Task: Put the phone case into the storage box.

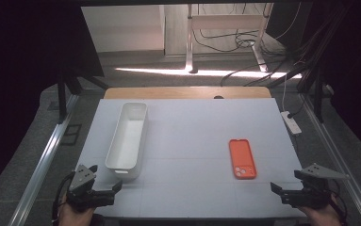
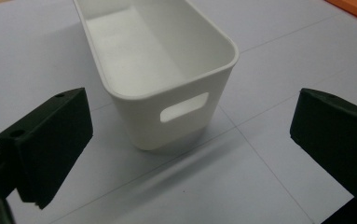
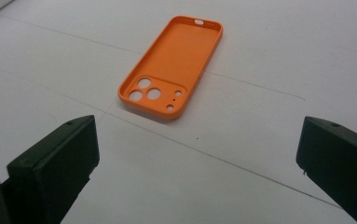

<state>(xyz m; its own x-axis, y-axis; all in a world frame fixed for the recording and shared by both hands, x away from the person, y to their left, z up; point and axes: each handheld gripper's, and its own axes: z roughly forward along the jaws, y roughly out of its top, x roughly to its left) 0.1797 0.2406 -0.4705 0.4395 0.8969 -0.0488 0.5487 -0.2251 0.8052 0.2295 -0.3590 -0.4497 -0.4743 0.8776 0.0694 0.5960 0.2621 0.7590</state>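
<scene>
Long white plastic bin [image 1: 127, 136], rounded corners, slot handle, smooth glossy walls, on table's [image 1: 192, 122] left. Orange phone case [image 1: 242, 158], matte, inside up, camera cutouts, lying flat right. Left gripper [image 1: 103, 180] and right gripper [image 1: 282, 194]: jaws spread wide, empty.

— Looking like a lab or a recording rig, not a home.
— Going by what?
— Sitting on a white-covered table [image 1: 187, 122], ringed by dark curtains [image 1: 22, 70], with loose cables [image 1: 244, 42] trailing over the floor and a power strip [image 1: 291, 121] lying beside metal rails [image 1: 44, 162].
</scene>
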